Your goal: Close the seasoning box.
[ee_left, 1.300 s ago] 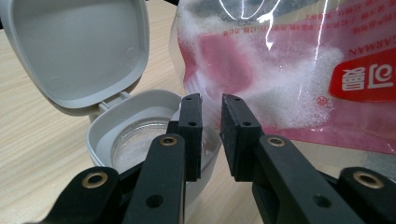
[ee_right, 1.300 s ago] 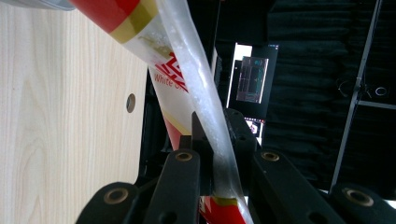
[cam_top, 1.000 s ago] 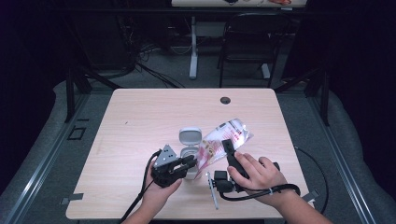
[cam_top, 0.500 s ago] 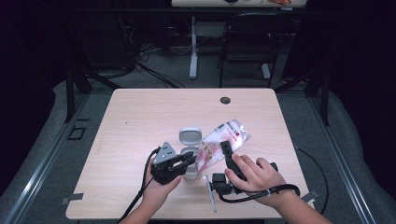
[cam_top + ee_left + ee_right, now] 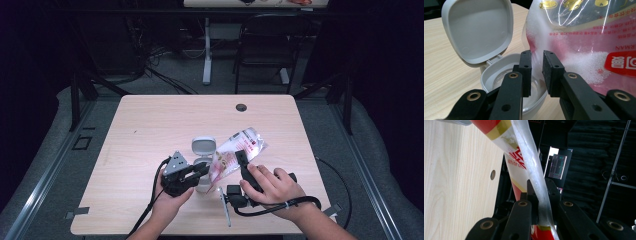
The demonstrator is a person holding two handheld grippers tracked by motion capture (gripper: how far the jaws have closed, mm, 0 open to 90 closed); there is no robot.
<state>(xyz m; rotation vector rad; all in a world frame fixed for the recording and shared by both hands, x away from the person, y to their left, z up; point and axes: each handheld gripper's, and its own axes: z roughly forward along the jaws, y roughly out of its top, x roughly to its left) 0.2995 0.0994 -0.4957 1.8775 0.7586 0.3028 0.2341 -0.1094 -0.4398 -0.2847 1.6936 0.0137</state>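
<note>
One bag (image 5: 235, 152) clamped in right tool (image 5: 242, 159), left tool (image 5: 204, 169) pinching its corner over one open tub (image 5: 202, 150), pale wood tabletop (image 5: 150, 130), dark room.

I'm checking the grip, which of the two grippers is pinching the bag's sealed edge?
The right gripper: its fingers clamp the flat sealed edge of the clear red-and-white plastic sugar bag. The left gripper only reaches the bag's lower corner over the open grey plastic container.

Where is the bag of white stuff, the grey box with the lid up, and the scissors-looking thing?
bag (image 5: 234, 154), high view, its clear middle.
grey box (image 5: 477, 32), left gripper view, inside of its raised lid.
scissors-looking thing (image 5: 225, 210), high view, its pale blade.
</note>
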